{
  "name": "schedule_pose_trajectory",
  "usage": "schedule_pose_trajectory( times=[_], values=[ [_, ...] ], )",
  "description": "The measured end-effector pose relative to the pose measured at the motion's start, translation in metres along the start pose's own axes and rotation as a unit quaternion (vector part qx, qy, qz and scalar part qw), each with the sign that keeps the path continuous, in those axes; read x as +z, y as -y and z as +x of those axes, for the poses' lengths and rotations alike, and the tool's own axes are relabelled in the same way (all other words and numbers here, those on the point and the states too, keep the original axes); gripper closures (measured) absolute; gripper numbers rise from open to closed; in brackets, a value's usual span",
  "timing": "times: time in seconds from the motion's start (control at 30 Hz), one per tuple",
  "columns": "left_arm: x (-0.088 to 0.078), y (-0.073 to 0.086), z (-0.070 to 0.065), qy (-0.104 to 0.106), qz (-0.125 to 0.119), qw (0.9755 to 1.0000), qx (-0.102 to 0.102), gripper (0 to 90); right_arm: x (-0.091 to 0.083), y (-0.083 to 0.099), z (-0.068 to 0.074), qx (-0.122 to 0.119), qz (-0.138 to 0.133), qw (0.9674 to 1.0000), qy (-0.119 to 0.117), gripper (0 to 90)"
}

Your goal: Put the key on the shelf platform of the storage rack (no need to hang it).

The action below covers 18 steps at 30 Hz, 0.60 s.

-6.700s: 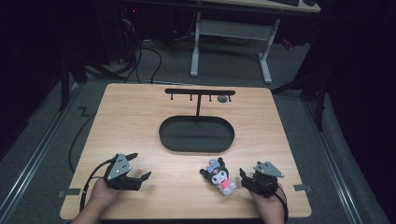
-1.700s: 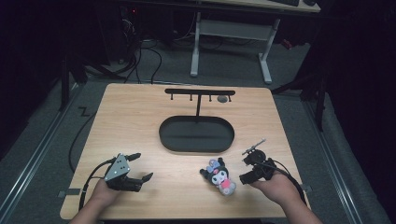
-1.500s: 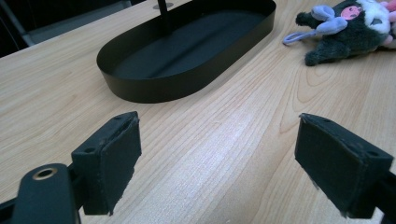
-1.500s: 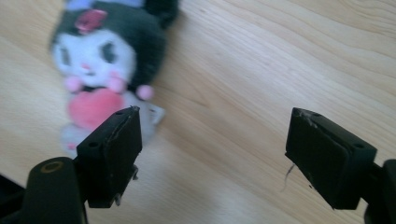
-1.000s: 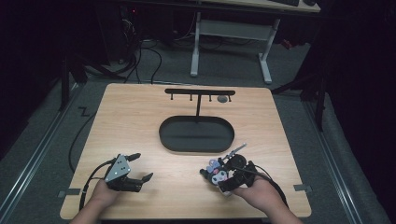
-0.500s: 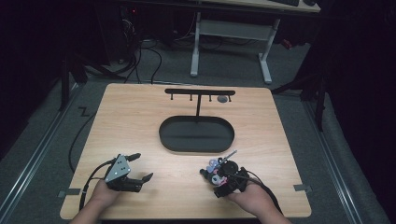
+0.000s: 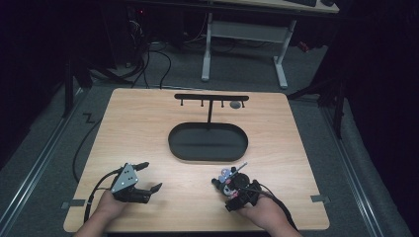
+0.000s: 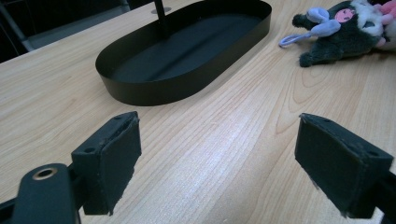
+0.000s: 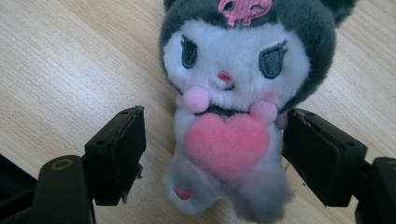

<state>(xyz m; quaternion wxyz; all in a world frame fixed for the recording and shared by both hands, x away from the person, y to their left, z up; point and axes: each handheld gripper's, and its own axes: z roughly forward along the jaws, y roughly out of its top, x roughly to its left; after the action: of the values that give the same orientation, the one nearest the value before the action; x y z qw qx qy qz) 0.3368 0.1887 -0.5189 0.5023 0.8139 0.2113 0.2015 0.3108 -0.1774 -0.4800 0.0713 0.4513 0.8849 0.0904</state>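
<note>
Light wooden table bears black oval metal tray. Grey-and-white plush doll with pink heart lies near front edge, between closing jaws of right gripper; right pad seemingly touching, left apart. Left gripper rests low, wide open, holding nothing.

The right tongs have moved from the table's front right corner leftward and down over the plush doll. Their jaws have just been closing, with the doll's body between them.
</note>
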Motion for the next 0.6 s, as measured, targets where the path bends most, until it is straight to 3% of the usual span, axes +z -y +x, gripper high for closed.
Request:
schedule_pose_trajectory(
  times=[0.3, 0.33, 0.4, 0.6],
  values=[
    [0.0001, 0.0003, 0.0019, 0.003, -0.003, 1.0000, -0.006, 15.4, -0.0007, 0.0007, 0.0000, 0.010, 0.008, 0.9999, -0.009, 24.6],
    [0.0001, 0.0003, 0.0022, 0.003, -0.003, 1.0000, -0.008, 15.4, -0.0002, 0.0007, 0.0013, 0.024, 0.015, 0.9996, -0.008, 25.4],
    [0.0001, 0.0003, 0.0021, 0.003, -0.003, 1.0000, -0.007, 15.4, 0.0030, -0.0002, -0.0018, 0.011, 0.013, 0.9998, -0.006, 27.5],
    [0.0004, 0.0002, 0.0015, 0.005, -0.003, 1.0000, -0.004, 15.4, 0.0055, 0.0023, 0.0001, 0.015, 0.022, 0.9997, -0.002, 28.3]
  ],
)
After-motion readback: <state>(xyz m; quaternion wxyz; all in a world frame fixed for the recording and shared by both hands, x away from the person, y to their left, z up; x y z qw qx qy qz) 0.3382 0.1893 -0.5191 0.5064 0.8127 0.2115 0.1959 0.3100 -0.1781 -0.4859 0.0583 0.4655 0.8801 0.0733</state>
